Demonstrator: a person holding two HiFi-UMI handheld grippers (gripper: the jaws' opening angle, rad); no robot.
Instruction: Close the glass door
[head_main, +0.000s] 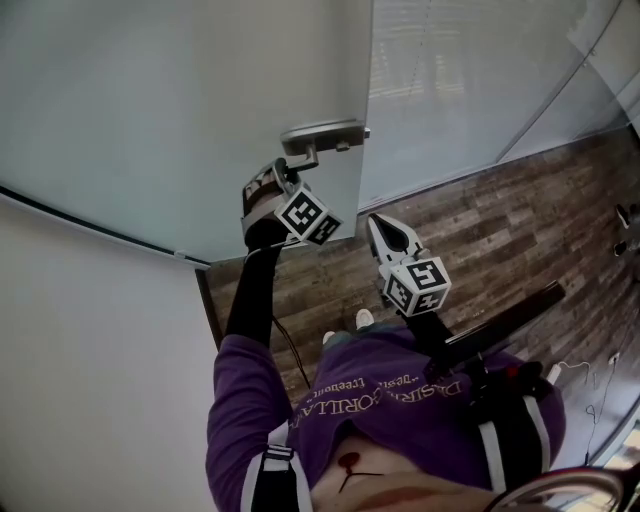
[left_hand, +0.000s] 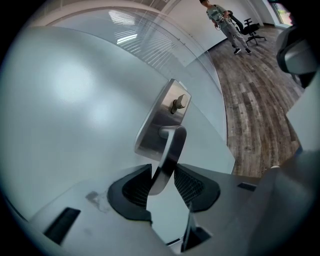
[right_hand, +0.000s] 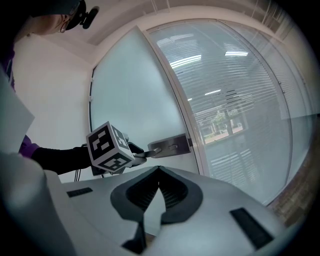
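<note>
Currently the left claw (left_hand: 161, 180) pinches the smooth handle (left_hand: 172, 145) of the glass door (left_hand: 75, 110), and could slip off mid-swing; the right claw (right_hand: 159, 172) hangs closed, empty.

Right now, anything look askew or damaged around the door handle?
Nothing stands out. The silver metal lever handle looks intact on its rectangular steel plate, which lies flat on the frosted glass door, with no cracks visible. The left gripper has its jaws shut on the lever; the right gripper hangs clear, jaws together and empty.
</note>
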